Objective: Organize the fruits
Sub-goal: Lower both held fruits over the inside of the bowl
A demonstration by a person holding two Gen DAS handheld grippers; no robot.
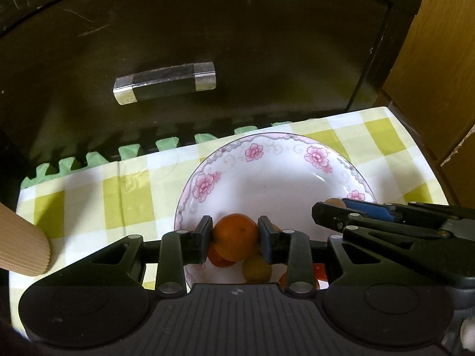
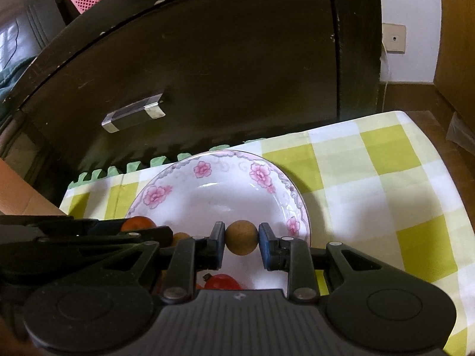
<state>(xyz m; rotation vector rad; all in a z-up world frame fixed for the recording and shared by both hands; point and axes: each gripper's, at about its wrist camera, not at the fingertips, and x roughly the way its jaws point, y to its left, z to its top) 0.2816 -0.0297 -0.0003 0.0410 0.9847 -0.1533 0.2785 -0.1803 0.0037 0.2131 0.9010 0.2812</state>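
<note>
Plate (image 1: 267, 178) on tablecloth (image 1: 89, 201), fruits (image 1: 256, 268) in it, before cabinet (image 1: 207, 29).

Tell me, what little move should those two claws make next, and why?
Probably let go: the left gripper holds an orange fruit and the right gripper a brown round fruit, both already low over the flowered plate.

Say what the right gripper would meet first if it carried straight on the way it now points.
Probably the flowered plate: the right gripper, its fingers shut on a brown fruit, points down over it. Depth is uncertain.
</note>
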